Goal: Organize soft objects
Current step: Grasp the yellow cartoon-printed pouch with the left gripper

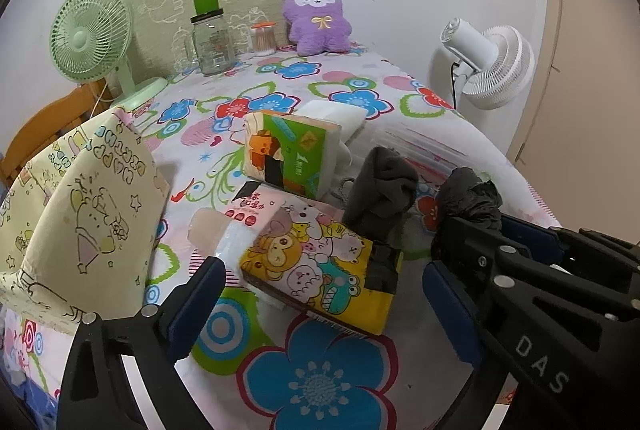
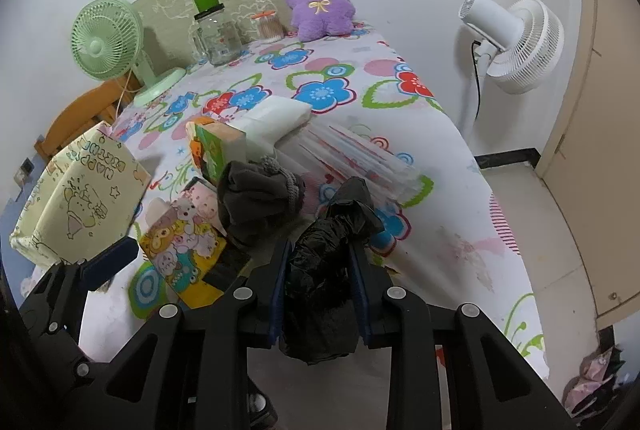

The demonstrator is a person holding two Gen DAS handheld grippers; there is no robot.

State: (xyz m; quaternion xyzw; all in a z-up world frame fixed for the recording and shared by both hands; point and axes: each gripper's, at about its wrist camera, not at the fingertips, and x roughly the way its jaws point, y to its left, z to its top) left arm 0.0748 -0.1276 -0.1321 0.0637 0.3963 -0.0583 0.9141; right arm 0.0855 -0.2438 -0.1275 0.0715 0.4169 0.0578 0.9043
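Now my right jaws (image 2: pixel 320 290) are closed on a crumpled black plastic bag (image 2: pixel 324 270); it fills the gap between the two blue pads and sticks out above and below them. My left jaws (image 1: pixel 320 294) are wide open and grip nothing. Between their tips lies a tissue pack with cartoon animals (image 1: pixel 320 266), flat on the flowered cloth of the counter (image 1: pixel 312 382).

Just beyond that pack stands a green tissue pack (image 1: pixel 292 158), and behind it a white pack (image 1: pixel 336 112). To the right of these, directly ahead of my right jaws, a grey sock (image 2: pixel 256 198) lies in a heap, close to a clear plastic box (image 2: pixel 360 158). To the left of my left jaws stands a cream fabric bin with drawings (image 1: pixel 80 214); I cannot see inside it. Far ahead, at the wall, a purple plush toy (image 1: pixel 316 18) sits upright.

I judge the task is at an early stage. Only the bag is in hand, and it is not placed anywhere yet. The tissue packs, the sock and perhaps the plush toy remain loose on the counter.
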